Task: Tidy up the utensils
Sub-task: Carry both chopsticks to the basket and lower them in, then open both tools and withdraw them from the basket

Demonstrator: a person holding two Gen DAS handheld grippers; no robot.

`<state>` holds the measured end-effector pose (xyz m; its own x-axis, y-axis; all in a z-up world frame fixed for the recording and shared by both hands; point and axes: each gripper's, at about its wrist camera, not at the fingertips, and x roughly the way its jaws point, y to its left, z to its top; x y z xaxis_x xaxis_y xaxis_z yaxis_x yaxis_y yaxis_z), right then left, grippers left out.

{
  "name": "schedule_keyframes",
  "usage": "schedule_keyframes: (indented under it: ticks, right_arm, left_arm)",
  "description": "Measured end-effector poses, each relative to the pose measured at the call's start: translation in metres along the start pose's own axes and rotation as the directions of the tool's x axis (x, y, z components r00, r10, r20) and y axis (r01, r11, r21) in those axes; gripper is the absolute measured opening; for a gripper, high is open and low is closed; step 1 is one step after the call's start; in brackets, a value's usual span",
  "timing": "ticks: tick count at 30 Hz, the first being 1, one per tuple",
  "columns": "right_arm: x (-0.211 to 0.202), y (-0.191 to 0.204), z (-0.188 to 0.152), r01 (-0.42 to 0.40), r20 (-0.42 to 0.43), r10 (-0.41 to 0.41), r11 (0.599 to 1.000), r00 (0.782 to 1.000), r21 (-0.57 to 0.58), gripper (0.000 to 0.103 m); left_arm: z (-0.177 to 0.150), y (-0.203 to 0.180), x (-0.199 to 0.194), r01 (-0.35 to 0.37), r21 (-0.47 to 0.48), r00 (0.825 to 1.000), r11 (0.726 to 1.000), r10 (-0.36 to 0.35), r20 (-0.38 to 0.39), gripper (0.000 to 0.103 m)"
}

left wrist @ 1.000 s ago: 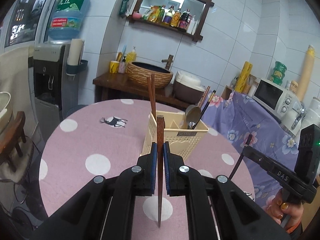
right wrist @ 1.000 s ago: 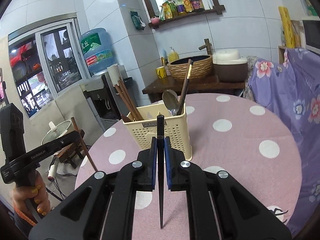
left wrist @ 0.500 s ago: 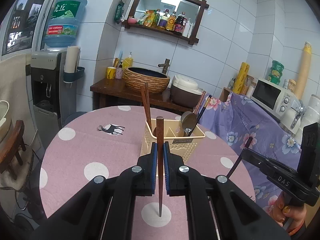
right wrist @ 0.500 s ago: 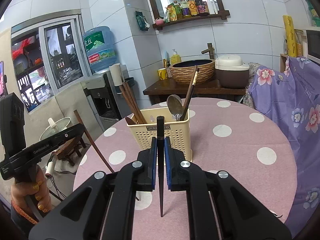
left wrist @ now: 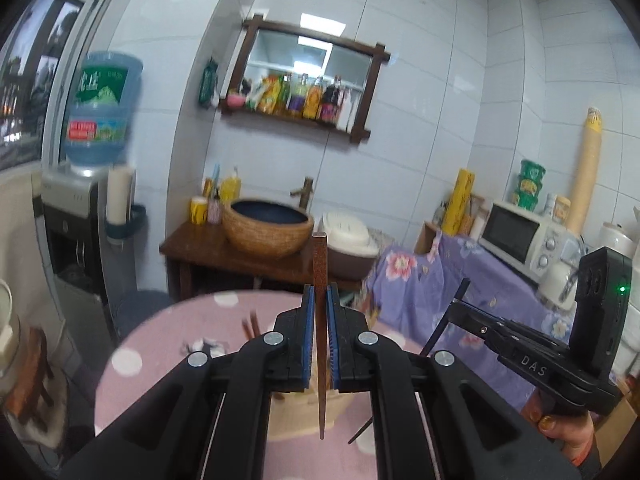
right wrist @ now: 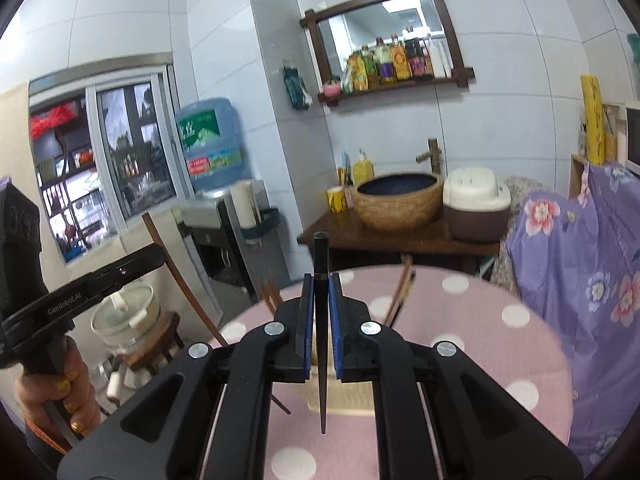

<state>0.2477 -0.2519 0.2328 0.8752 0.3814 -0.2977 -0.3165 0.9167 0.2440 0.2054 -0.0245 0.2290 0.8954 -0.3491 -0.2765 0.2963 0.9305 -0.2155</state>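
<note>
- Blue-padded fingers [left wrist: 307, 340] of the left gripper [left wrist: 320, 300] are clamped on a reddish-brown wooden chopstick [left wrist: 320, 264], a slim square-topped stick held upright, its blunt end above the pads and its tapered tip pointing down below them.
- Black matte fingers [right wrist: 306, 332] of the right gripper [right wrist: 321, 292], with the same blue pads, are closed on a glossy black chopstick [right wrist: 321, 256], also upright with its narrow point hanging below the pads.
- Just beyond and beneath each gripper sits the cream plastic utensil basket [right wrist: 352, 400], perforated on its wall and mostly hidden by the black gripper bodies.
- Brown chopstick tops [left wrist: 251, 322] poke up left of the left gripper's fingers; in the right wrist view further brown and dark handles [right wrist: 404, 292] lean out of the basket at the right.
- Under the basket lies a round table [right wrist: 500, 352] covered in pink cloth with white polka dots.
- Farther back, a dark wooden counter [right wrist: 400, 236] carries a woven-sided round basin [right wrist: 398, 200] and a white-and-brown rice cooker [right wrist: 476, 204].
- On the white tiled wall hangs a dark-framed mirror with a shelf of bottles [right wrist: 384, 64]; a blue water jug [left wrist: 102, 112] tops a dispenser at the left.
</note>
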Motion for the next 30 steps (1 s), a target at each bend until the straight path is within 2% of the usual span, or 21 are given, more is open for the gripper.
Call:
schedule_keyframes:
  ticks: [3,6,11,14,19,25,30]
  right_arm:
    - [0.007,0.002,0.028,0.032,0.058,-0.032,0.999,0.998,0.003,0.008]
    - [0.026,-0.002,0.033,0.069,0.071,-0.069,0.998,0.995,0.000,0.008]
    - [0.072,-0.015,-0.001,0.113,0.012,-0.112,0.994,0.994,-0.012,0.008]
    - [0.093,-0.021,-0.026,0.125,-0.043,-0.125,0.992,0.991,-0.010,0.008]
    - [0.113,-0.028,-0.059,0.141,-0.099,-0.141,0.990,0.985,-0.014,0.008]
    - [0.117,-0.037,-0.073,0.154,-0.110,-0.153,0.988,0.982,0.002,0.008]
    - [0.108,-0.034,-0.076,0.145,-0.072,-0.145,0.989,0.987,0.002,0.008]
  left_arm:
    - [0.025,-0.003,0.014,-0.025,0.004,0.999,1.000,0.025,0.032,0.007]
    - [0.028,-0.002,0.037,-0.071,0.008,0.997,0.997,0.070,0.042,0.007]
    - [-0.004,0.010,0.075,-0.118,0.011,0.993,0.993,0.118,-0.010,0.007]
    - [-0.038,0.019,0.094,-0.117,-0.004,0.990,0.993,0.117,-0.077,0.007]
    - [-0.076,0.026,0.110,-0.121,0.005,0.982,0.993,0.120,-0.145,0.007]
    - [-0.094,0.029,0.119,-0.125,0.008,0.975,0.992,0.124,-0.184,0.006]
    - [-0.097,0.025,0.115,-0.132,0.038,0.975,0.991,0.137,-0.176,0.006]
